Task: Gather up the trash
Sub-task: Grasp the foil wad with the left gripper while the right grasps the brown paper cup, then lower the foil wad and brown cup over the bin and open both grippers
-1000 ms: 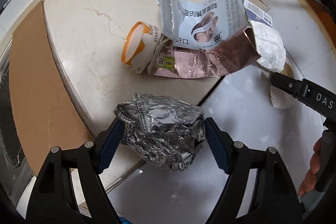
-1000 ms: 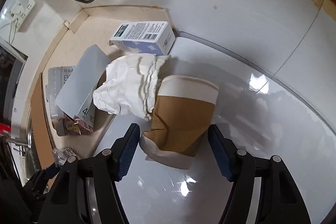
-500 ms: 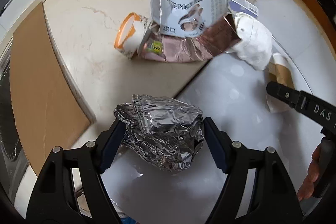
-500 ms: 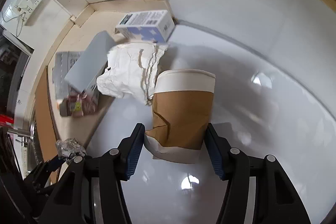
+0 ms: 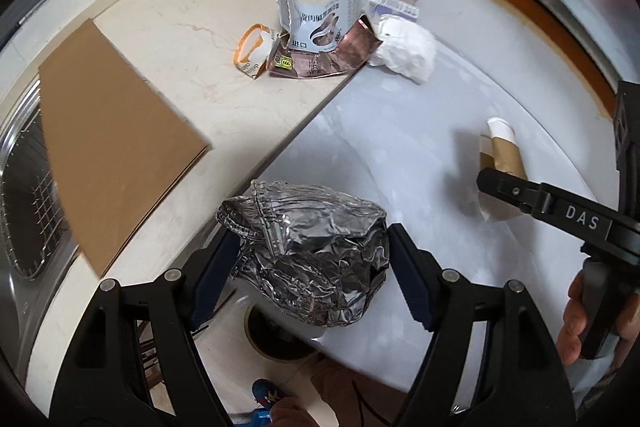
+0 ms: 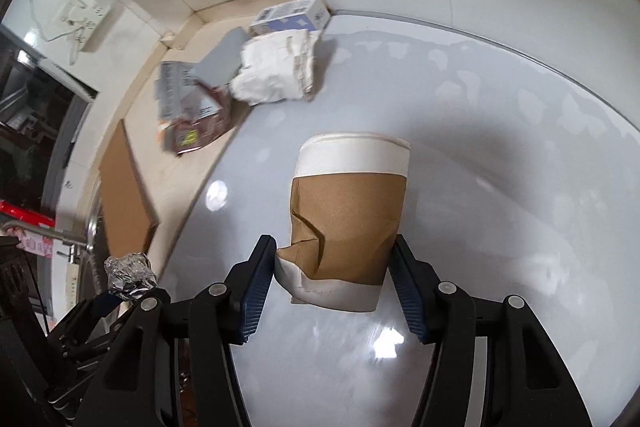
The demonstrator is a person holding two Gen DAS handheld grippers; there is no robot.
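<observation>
We see our left gripper (image 5: 310, 263) pinching a crumpled ball of silver foil (image 5: 308, 251) between its ribbed blue pads (image 5: 408, 279), the creased, shiny metal bulging out in front of both fingers and held up over the edge of the glossy white table (image 5: 400, 155). Our right gripper (image 6: 334, 281) clamps a dented paper cup (image 6: 348, 223) near its base — a white cup wrapped in a matte brown sleeve that has buckled inward on the left side, its rim pointing away from us. Farther back, on the cream marble counter (image 5: 180, 39), lies the rest of the trash: a torn, flattened carton (image 5: 320, 39) with a coppery foil lining, a small orange-rimmed paper cup (image 5: 252, 51) on its side touching it, and a wad of white paper (image 5: 404, 49) just beside the carton on the white surface. A flat sheet of brown cardboard (image 5: 108, 147) lies on the counter to the left.
</observation>
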